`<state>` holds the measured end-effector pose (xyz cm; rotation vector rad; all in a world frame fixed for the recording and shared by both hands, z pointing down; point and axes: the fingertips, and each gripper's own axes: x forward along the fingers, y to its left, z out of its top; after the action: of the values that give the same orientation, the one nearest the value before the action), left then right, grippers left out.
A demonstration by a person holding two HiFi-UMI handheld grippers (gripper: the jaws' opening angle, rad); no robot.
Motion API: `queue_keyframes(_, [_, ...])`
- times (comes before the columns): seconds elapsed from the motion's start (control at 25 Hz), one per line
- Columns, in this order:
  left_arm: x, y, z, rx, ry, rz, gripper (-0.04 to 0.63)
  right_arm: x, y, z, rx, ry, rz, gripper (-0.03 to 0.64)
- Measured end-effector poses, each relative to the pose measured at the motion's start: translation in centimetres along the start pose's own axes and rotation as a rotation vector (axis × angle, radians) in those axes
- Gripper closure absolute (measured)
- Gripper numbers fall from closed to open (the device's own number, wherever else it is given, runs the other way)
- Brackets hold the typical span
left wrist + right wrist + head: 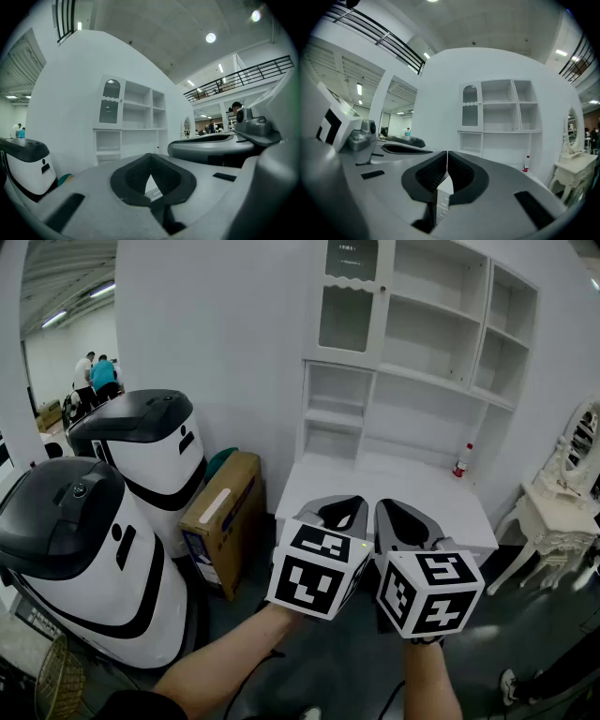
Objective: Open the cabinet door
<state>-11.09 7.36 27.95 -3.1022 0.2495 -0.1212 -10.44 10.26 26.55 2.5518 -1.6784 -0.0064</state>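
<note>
The white hutch cabinet stands against the wall ahead, and its arched glass door (349, 294) at the upper left is closed. The same door shows in the left gripper view (110, 108) and in the right gripper view (470, 107). My left gripper (351, 504) (150, 161) and right gripper (394, 508) (447, 157) are held side by side at chest height. Both point level at the cabinet from well short of it. On both, the jaws are shut with nothing between them.
A white desk top (323, 486) sits under the hutch, with a red bottle (461, 461) at its back right. Two white-and-black machines (145, 451) (80, 563) and a cardboard box (225, 517) stand on the left. A white dressing table (558, 512) is on the right.
</note>
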Motion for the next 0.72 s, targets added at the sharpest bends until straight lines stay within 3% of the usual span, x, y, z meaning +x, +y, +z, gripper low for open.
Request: queue_keyframes(0.72, [5.2, -1.6, 0.4, 0.015, 0.011, 0.060, 0.584, 1.7, -5.4, -0.9, 0.016, 0.004, 0.051, 0.592])
